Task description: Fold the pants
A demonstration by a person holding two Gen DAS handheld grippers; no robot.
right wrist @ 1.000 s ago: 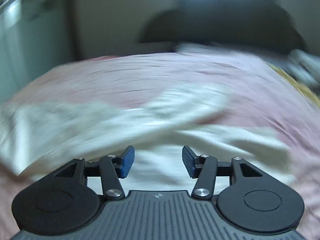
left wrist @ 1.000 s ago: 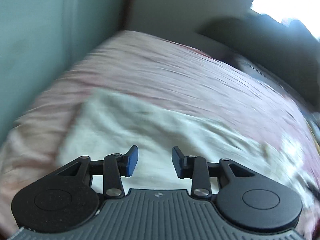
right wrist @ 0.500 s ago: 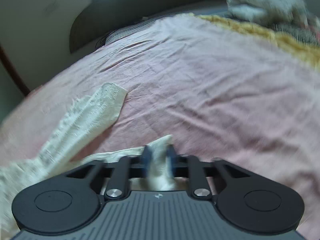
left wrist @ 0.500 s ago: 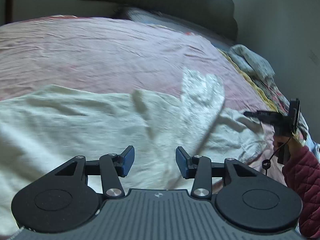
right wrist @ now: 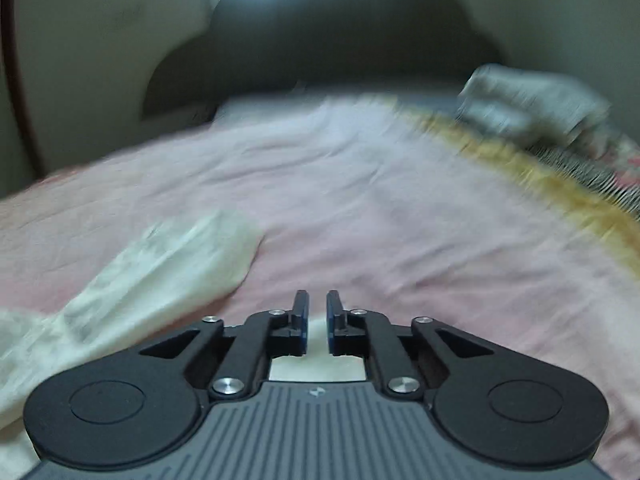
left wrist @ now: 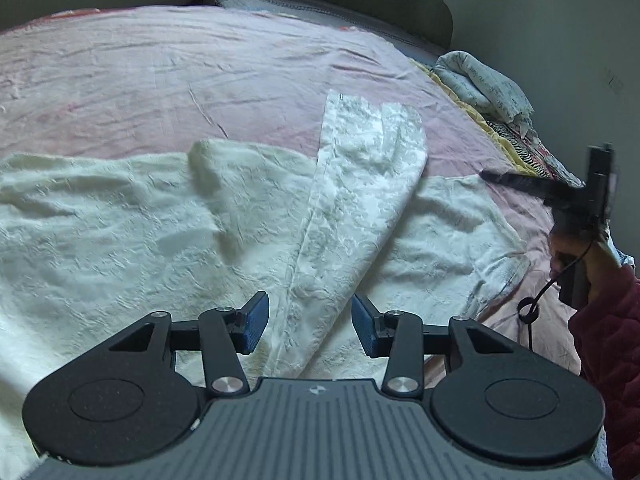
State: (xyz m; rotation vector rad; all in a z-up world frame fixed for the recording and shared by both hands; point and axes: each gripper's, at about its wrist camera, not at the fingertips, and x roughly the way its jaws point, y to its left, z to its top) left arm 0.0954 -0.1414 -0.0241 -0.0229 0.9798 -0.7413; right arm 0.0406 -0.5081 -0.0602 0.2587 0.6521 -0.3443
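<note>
Cream textured pants (left wrist: pixel 168 240) lie spread on a pink bedsheet (left wrist: pixel 180 80). One leg (left wrist: pixel 352 184) is folded over and runs diagonally across the rest. My left gripper (left wrist: pixel 308 328) is open and empty, its jaws either side of that leg's lower part, just above it. In the right wrist view the leg's end (right wrist: pixel 168 264) lies to the left. My right gripper (right wrist: pixel 317 322) has its jaws nearly together with a narrow gap and nothing between them, over the sheet past the pants' edge. It shows in the left wrist view (left wrist: pixel 520 182), held by a hand.
A dark headboard (right wrist: pixel 320 48) stands at the far end of the bed. A bundled pale blanket (left wrist: pixel 484 84) and yellow patterned bedding (right wrist: pixel 540 176) lie along the right side. The person's red sleeve (left wrist: pixel 612 340) is at the right edge.
My right gripper let go of the cream cloth it pinched half a second ago and now sits slightly parted over the sheet. The left view has steadied over the folded leg.
</note>
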